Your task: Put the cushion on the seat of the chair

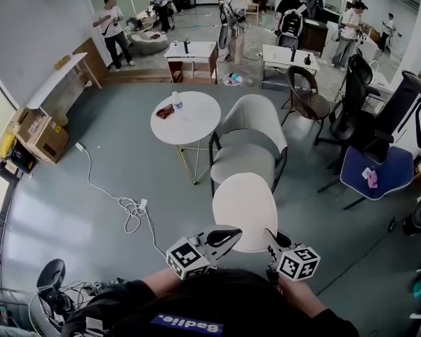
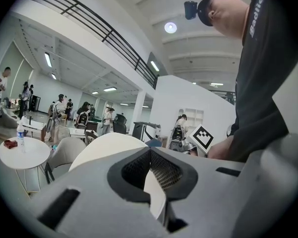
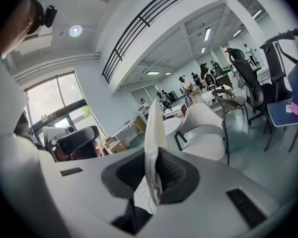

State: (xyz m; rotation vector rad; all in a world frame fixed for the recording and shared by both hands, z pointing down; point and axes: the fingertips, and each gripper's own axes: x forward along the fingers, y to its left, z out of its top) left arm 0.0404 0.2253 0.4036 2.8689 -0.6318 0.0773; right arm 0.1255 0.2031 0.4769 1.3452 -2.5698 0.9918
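A round white cushion (image 1: pixel 244 208) hangs flat between my two grippers, just in front of the white chair (image 1: pixel 251 121), and it overlaps the front of the chair's seat (image 1: pixel 240 161). My left gripper (image 1: pixel 228 236) is shut on the cushion's near left edge. On the near right edge my right gripper (image 1: pixel 272 239) is shut too. In the left gripper view the cushion (image 2: pixel 102 147) runs out from the gripper (image 2: pixel 150 176). The right gripper view shows the cushion (image 3: pixel 153 128) edge-on, pinched in the gripper (image 3: pixel 154 177), with the chair (image 3: pixel 203 128) beyond.
A round white table (image 1: pixel 189 123) with a bottle (image 1: pixel 177 102) and a red item (image 1: pixel 164 111) stands left of the chair. A white cable (image 1: pixel 126 206) snakes over the floor. A blue-seated chair (image 1: pixel 376 170), office chairs and a wicker chair (image 1: pixel 307 98) stand right. Several people are at the back.
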